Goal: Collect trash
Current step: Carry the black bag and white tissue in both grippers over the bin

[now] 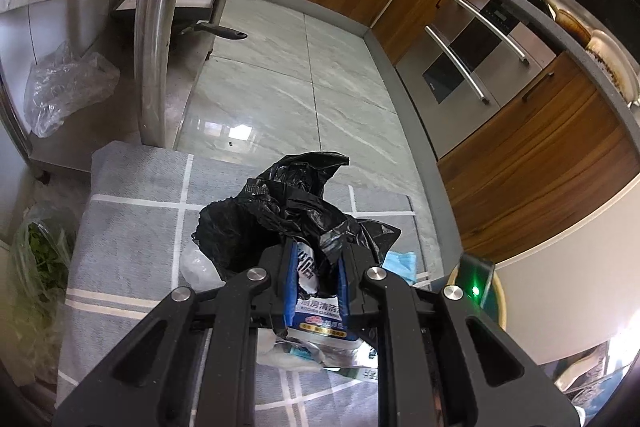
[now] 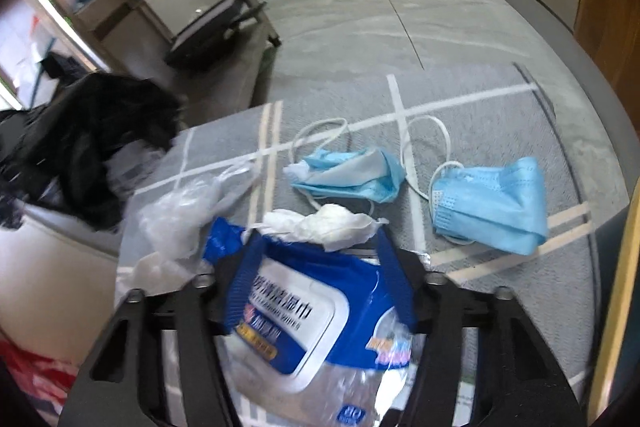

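The left claw is pinching the rim of a black trash bag between its blue pads, holding it just above the grey checked rug. The right claw is gripping a blue-and-white wet-wipe pack (a crumpled white tissue is lying at its far edge), its pads pressing both sides. Beyond it, two blue face masks and a clear plastic wrapper are lying on the rug.
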Demonstrator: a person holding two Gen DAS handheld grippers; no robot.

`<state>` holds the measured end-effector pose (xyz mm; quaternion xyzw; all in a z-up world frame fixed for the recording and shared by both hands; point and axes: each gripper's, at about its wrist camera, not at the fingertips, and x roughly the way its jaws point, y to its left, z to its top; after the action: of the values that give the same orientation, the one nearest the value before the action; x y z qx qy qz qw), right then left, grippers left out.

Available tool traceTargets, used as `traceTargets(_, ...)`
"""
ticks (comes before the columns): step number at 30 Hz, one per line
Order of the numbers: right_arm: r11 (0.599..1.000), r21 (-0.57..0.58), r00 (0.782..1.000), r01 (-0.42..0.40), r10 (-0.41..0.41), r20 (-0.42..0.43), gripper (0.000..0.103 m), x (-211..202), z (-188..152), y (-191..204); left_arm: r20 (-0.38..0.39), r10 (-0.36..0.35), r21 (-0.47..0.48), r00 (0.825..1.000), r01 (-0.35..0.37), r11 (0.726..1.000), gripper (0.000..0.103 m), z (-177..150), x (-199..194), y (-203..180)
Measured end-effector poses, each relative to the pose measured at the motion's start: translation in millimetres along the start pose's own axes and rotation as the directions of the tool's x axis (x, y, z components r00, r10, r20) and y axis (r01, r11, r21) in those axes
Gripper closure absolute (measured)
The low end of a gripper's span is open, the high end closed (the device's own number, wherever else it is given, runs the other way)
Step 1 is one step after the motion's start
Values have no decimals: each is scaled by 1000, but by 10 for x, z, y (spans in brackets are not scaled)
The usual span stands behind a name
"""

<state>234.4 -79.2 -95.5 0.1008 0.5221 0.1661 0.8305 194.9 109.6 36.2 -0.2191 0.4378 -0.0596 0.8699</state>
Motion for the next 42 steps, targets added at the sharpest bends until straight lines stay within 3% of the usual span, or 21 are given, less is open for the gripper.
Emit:
traceTargets(1, 1000, 6, 1000, 4, -4, -2, 70, 13, -5, -14, 0, 3, 5, 1000, -3, 1000, 89, -2, 5, 3)
traceTargets(4, 1000, 12, 1000, -12, 12, -1, 83, -1, -32, -45, 0, 2, 7, 1000, -2, 1000, 89, -3, 4, 1)
traceTargets(13, 1000, 4, 996, -26, 25, 81, 84, -548, -167, -145, 13, -45, 30, 999, 44, 999, 89, -5, -124, -155)
traceTargets(21, 998, 8, 985, -56, 54, 165, 84, -1190, -435, -269, 47, -33, 195, 998, 23, 980, 89, -181, -437, -533)
traceTargets(25, 999, 20, 978, -49, 44, 203, 84, -1538, -603, -441, 60, -87, 302, 994, 65, 951, 89, -317, -527, -953)
traceTargets(29, 999, 39, 971, -33, 23, 238, 84, -1826, -727, -608, 66, -146, 434, 987, 103, 895, 89, -497, -646, -1486)
traceTargets(33, 998, 67, 963, -13, -6, 270, 84, -2084, -855, -791, 56, -214, 490, 975, 160, 857, 89, -647, -745, -1867)
traceTargets(42, 985, 164, 938, 48, -101, 331, 84, -2545, -1130, -1322, -39, -211, 573, 977, 195, 796, 89, -1047, -383, -2384)
